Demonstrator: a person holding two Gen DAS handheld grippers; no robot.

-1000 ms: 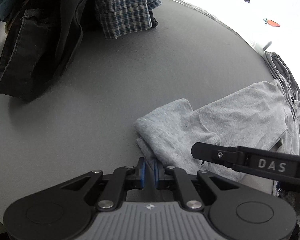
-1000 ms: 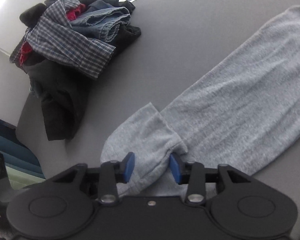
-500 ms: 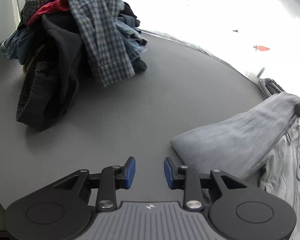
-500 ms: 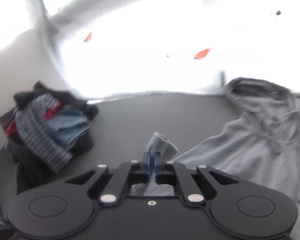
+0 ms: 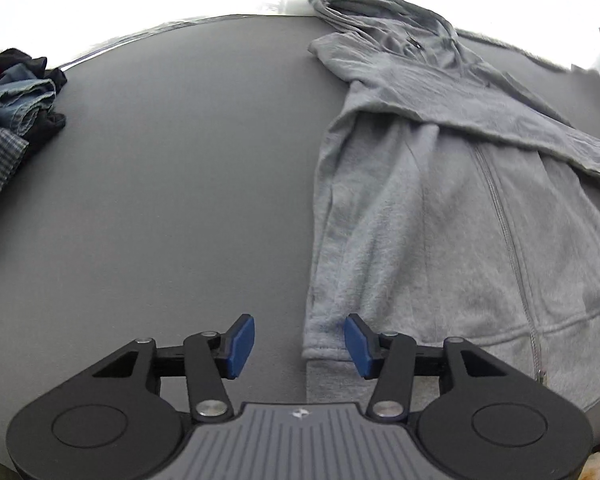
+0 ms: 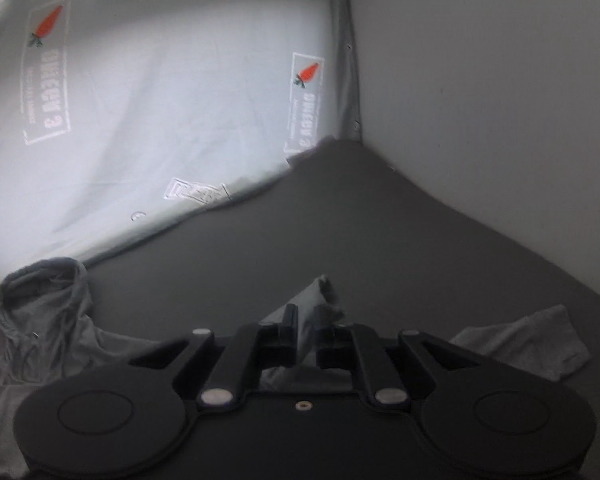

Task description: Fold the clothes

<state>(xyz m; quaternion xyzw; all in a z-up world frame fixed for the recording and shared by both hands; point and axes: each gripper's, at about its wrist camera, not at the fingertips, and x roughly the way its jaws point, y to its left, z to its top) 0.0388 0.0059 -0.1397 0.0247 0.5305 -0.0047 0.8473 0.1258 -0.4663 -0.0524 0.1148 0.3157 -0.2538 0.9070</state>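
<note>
Hoodie (image 5: 440, 208) hem corner between open left tool (image 5: 298, 340) fingers.

Hoodie (image 5: 440, 216): grey fleecy knit cloth, matt, soft nap, with a metal-look zip. Table (image 5: 180, 184): dark grey, matt, smooth. Left gripper (image 5: 300, 340): matt black plastic, blue rubbery pads (image 5: 240, 340), shiny metal rivets. Clothes pile (image 5: 12, 108): denim and checked woven cloth. Backdrop (image 6: 160, 100): white printed sheet, creased.
</note>
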